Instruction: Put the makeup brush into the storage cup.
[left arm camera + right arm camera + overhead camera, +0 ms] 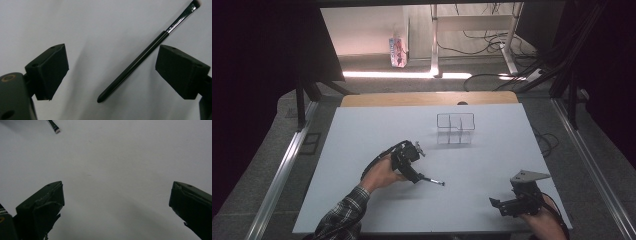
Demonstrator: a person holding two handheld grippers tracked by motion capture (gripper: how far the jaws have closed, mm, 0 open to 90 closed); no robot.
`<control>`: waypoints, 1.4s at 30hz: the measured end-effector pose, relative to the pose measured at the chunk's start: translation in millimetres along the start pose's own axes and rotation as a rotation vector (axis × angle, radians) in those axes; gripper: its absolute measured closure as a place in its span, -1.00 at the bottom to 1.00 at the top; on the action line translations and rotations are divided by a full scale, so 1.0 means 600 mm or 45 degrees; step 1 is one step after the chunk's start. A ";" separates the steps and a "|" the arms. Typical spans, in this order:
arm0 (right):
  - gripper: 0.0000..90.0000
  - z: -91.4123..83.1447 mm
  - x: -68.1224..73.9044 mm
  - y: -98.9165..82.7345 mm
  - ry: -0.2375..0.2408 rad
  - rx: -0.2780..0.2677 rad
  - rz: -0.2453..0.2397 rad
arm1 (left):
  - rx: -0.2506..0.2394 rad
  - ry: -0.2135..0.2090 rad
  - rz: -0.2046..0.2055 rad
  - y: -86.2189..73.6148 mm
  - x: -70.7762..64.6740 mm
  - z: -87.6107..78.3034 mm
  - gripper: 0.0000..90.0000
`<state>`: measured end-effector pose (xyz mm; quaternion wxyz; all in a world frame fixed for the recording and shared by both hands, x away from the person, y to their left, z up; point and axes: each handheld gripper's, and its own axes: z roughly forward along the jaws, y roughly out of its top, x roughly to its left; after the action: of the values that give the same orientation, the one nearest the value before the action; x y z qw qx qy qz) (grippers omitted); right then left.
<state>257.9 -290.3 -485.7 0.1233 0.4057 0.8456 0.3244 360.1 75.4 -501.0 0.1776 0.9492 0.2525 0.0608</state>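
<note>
Left gripper view has the brush (140, 60) lying flat on the desk (100, 25) right between my jaws, which are spread wide and touch nothing. Its long axis runs diagonally across the gap, handle end near me, bristles far and toward the right jaw. So my left hand-held gripper (428, 178) is clearly the nearer one; the right hand-held gripper (498, 205), also spread, sits well apart. Count: one brush, one clear organizer (455, 128), two hand-held grippers.
</note>
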 end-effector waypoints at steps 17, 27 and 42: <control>-1.00 0.000 0.001 0.000 0.002 -0.001 -0.018 | 0.002 -0.093 0.011 -0.016 0.000 0.018 -0.40; -0.98 0.001 0.002 0.001 0.006 0.008 -0.030 | 0.028 -0.098 0.048 -0.027 -0.017 0.002 0.58; -0.97 0.001 0.004 0.001 0.007 0.011 -0.031 | 0.027 -0.152 -0.008 -0.032 -0.013 0.001 0.87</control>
<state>256.9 -288.2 -485.8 0.1231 0.3949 0.8522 0.3204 344.5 87.0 -509.0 0.1826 0.9521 0.2452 0.0009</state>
